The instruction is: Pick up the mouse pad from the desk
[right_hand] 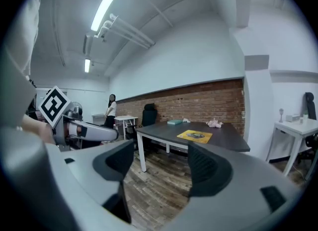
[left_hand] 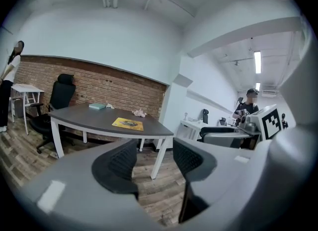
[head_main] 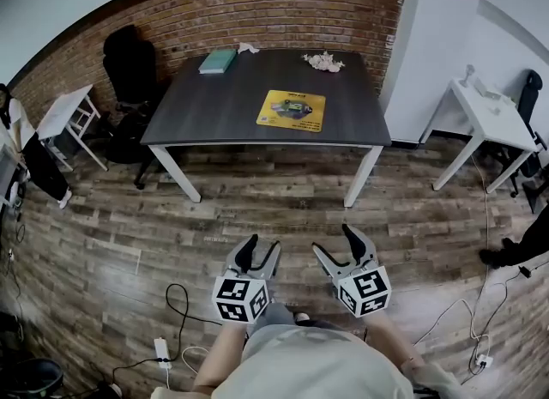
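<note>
Approach stage, before any contact. The head view shows the left gripper (head_main: 262, 250) and the right gripper (head_main: 336, 247) held side by side over the wooden floor (head_main: 283, 200), well apart from the dark desk (head_main: 214, 101). Both tools stand with jaws spread and nothing between them; each gripper view shows only floor and the distant desk through the gap.

The yellow mouse pad (head_main: 292, 111) lies flat on the desk top, toward its front right part, clear of the teal book (head_main: 218, 61) and the crumpled pale object (head_main: 324, 62) at the back edge.

The step in hand is judged to be the walk-up, with the pick itself not begun. The next move calls for closing on the desk's front edge, then bringing one tool low along the top (a thin, flat sheet offers little to pinch), probably working a jaw under one edge.

Views compared: only the head view gives the pad's place on the desk from above, and the cables (head_main: 176, 303) on the floor. The right gripper view alone shows the ceiling lights (right_hand: 105, 7). The left gripper view alone shows a person (left_hand: 248, 106) standing far off at the right.
</note>
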Demonstrator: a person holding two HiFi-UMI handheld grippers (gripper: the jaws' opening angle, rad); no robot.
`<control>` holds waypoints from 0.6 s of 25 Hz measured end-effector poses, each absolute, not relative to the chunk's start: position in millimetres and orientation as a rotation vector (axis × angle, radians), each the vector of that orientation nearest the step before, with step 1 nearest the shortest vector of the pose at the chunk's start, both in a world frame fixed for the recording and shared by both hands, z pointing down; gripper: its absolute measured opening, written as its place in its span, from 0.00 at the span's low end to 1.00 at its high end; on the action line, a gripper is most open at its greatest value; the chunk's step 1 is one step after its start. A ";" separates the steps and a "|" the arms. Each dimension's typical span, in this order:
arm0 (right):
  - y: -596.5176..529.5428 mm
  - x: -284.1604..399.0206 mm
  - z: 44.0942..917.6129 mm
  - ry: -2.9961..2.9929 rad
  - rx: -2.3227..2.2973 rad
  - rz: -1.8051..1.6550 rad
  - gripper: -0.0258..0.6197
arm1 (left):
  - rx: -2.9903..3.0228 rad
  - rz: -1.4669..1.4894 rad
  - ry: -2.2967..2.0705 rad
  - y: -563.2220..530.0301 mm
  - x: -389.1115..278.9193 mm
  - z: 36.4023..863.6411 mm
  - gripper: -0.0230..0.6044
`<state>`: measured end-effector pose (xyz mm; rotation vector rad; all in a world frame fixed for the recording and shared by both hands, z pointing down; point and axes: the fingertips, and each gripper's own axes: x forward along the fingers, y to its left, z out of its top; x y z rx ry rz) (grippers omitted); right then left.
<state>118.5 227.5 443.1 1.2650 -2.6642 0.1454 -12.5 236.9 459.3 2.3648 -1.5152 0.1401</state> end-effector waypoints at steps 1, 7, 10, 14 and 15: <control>226.0 118.5 443.3 -2.665 1.262 0.153 0.55 | 2.371 0.136 -1.513 234.8 -11.9 457.6 0.39; 213.2 124.6 445.9 -2.673 1.262 0.185 0.61 | 2.382 0.125 -1.532 218.6 -7.9 452.8 0.54; 207.8 123.7 448.4 -2.673 1.253 0.204 0.62 | 2.375 0.117 -1.536 212.9 -8.3 451.6 0.58; 194.3 118.8 451.3 -2.676 1.245 0.222 0.62 | 2.370 0.104 -1.522 201.7 -9.5 450.6 0.58; 190.0 116.9 451.7 -2.679 1.242 0.224 0.62 | 2.370 0.102 -1.523 197.9 -10.7 450.8 0.58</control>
